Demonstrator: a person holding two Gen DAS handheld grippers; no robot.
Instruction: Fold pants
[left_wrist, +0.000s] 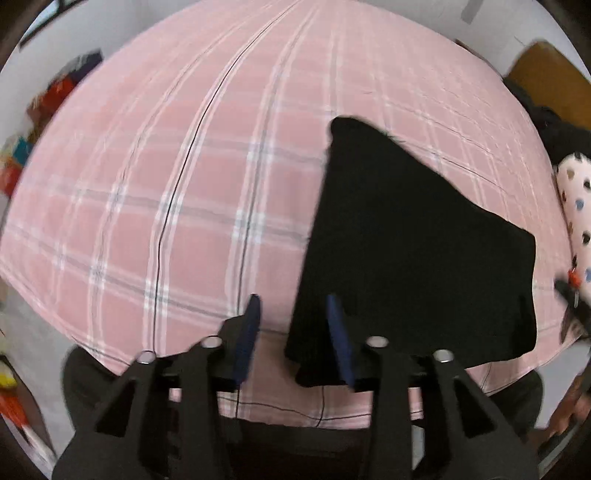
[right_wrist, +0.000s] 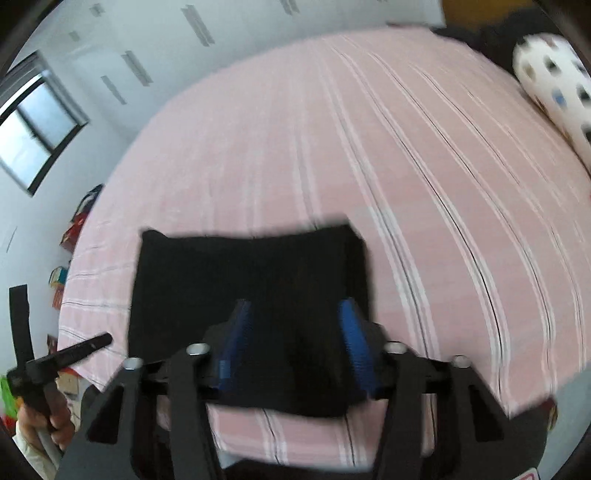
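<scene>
1. Pants: one black pair, folded into a flat packet, lies near the front edge of the bed.
2. Two grippers: the left gripper hangs over the packet's near corner, jaws apart, nothing between them; the right gripper hovers above the packet with its blue pads apart in the blurred view, gripping nothing.
3. One pink plaid sheet covers the bed; one spotted pillow lies at its far side.
4. White walls, one window.
</scene>
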